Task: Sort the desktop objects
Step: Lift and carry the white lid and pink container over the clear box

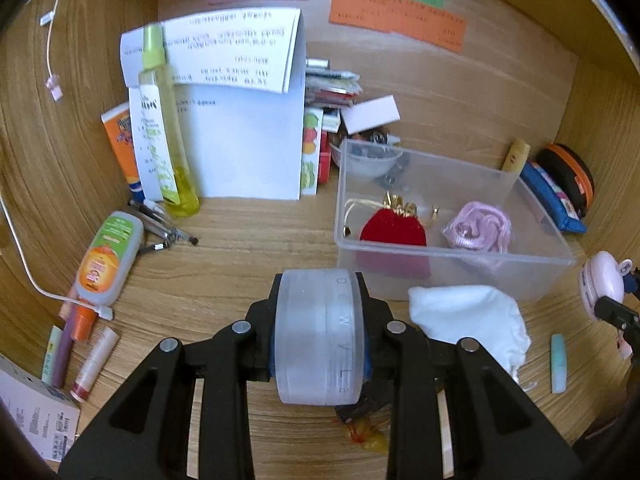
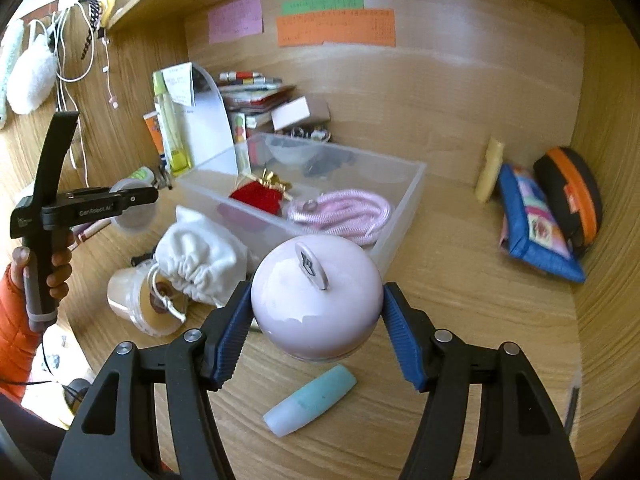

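Two jars lifted at once, one clamped in each tool, both above the wooden surface [image 2: 460, 320].
The clear plastic bin [image 1: 452, 256], right of centre in the left view, looks the likely goal. The right tool [image 2: 316, 320] clamps the pink round jar [image 2: 316, 300] at its widest girth, lower centre: smooth, likely slippery, so hold at the middle. The left tool [image 1: 320, 336] pinches the frosted jar [image 1: 320, 336] on its flat ends, bottom centre: stiff, probably light. Both tools tilt downward.
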A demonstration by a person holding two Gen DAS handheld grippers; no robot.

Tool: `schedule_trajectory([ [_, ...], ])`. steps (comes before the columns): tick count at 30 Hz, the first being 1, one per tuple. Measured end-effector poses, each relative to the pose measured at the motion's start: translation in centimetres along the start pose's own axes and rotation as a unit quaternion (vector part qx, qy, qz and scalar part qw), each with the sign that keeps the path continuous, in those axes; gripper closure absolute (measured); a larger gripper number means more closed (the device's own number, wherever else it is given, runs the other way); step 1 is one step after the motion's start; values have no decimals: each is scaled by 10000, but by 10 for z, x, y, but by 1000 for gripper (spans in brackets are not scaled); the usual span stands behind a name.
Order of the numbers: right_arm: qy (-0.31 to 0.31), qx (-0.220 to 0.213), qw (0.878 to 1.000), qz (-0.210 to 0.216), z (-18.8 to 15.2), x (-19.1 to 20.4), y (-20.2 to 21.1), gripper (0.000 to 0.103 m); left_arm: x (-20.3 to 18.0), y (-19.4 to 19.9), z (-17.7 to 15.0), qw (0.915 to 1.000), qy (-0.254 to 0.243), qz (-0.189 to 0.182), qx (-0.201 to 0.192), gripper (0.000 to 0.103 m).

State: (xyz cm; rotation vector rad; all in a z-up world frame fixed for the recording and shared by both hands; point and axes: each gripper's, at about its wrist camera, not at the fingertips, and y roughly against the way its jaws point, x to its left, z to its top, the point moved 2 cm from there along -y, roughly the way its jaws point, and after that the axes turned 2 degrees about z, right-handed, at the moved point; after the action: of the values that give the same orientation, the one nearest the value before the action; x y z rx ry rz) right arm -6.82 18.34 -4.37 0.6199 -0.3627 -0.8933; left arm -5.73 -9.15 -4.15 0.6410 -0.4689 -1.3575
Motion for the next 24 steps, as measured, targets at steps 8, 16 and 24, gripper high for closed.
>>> schedule_trajectory([
  [8,-1,-167,9999,-39,21,-10,4,42,-2,12,15,9997,41,-63,-238,74],
  [16,51,-277,9996,90,41,-9,-11,42,-9,15,36,9987,158,-242,-427,74],
  [24,-11,-365,9988,323,56,-12,-30,42,-14,20,60,9972,234,-386,-600,74],
])
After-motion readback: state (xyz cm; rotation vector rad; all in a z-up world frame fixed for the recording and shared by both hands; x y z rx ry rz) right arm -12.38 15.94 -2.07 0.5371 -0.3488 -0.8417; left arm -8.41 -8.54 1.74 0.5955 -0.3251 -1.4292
